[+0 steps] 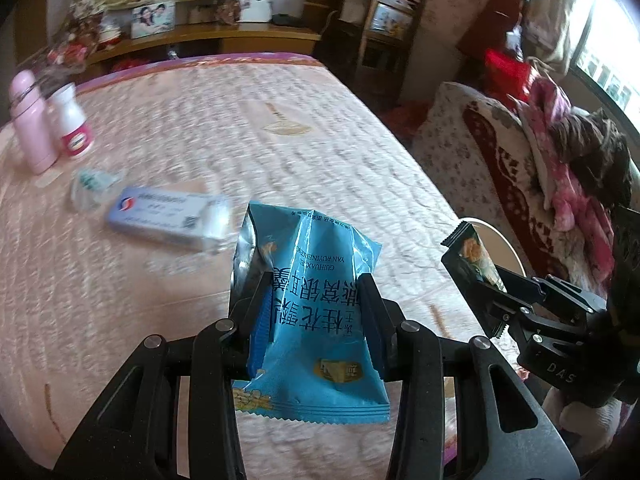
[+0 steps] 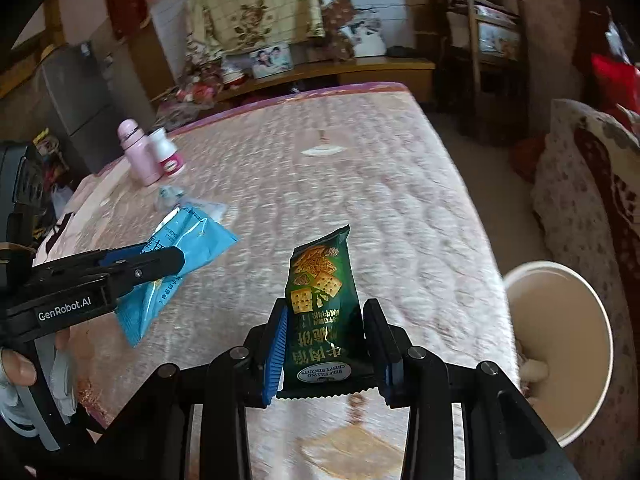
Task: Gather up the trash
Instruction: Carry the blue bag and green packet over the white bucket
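Landmark: the pink quilted bed (image 1: 248, 128), on or over which every item is placed.

Left wrist view, left to right:
- Pink flask (image 1: 30, 124), upright near the bed's far left edge, with a white bottle (image 1: 74, 122) just beside it.
- Crumpled clear wrapper (image 1: 90, 184), lying on the bed nearer the camera than the two bottles.
- Pale blue box (image 1: 168, 218), flat on the bed beside that wrapper; only this view shows it whole.
- Blue snack packet (image 1: 308, 308), raised off the bed and pinched at mid-body by the left gripper (image 1: 316, 312). Long axis runs along the fingers; the torn, opened end points away from the camera and the sealed end toward it.
- Right gripper (image 1: 480, 276), seen side-on at the bed's right edge, with a dark packet end sticking out of it.
- White bin (image 1: 508, 248), only a sliver of rim showing behind that gripper.

Right wrist view, left to right:
- A gloved hand (image 2: 24, 372) on the left gripper's handle, off the bed's left edge; shown here only.
- The blue packet side-on, slanting across the left gripper's jaws.
- Green biscuit packet (image 2: 320, 300), its front visible only here, clamped by the right gripper's pads above the bed's near end. Long axis along the fingers, crimped end toward the camera.
- White bin, open mouth visible just off the bed's right edge.
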The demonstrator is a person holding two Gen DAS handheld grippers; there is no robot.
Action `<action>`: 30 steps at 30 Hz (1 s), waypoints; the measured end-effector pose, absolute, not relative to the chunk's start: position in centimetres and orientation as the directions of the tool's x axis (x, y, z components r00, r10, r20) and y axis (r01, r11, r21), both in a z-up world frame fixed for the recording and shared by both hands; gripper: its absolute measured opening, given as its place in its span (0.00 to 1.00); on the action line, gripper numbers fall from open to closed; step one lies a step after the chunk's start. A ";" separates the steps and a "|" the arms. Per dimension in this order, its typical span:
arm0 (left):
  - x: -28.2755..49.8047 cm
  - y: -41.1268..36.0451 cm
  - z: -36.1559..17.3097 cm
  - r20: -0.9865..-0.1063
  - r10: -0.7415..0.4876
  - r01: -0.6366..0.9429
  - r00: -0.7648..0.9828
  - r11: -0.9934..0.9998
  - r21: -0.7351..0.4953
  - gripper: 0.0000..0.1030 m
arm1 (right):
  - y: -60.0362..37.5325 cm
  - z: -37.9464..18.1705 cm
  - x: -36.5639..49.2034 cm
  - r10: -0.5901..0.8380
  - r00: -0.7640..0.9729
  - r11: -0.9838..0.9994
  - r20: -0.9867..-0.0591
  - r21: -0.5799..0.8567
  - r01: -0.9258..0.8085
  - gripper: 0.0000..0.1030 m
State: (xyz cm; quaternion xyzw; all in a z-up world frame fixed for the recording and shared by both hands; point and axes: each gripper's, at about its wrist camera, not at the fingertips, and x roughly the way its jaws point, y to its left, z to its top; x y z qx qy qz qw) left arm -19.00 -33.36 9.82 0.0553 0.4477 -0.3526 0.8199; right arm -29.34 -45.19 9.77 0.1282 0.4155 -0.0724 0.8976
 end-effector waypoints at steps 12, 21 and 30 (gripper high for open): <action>-21.6 -40.6 10.0 -0.771 -0.569 0.718 0.285 0.660 -0.222 0.37 | -51.1 9.6 -34.2 -0.117 0.629 0.914 -0.769 0.165 0.371 0.35; -23.1 -44.2 9.8 -0.770 -0.592 0.756 0.237 0.610 -0.237 0.37 | -54.5 9.0 -37.2 -0.165 0.611 0.879 -0.775 0.166 0.447 0.35; -24.3 -46.7 9.8 -0.772 -0.600 0.780 0.210 0.579 -0.238 0.37 | -56.9 8.7 -39.1 -0.193 0.600 0.849 -0.777 0.174 0.499 0.35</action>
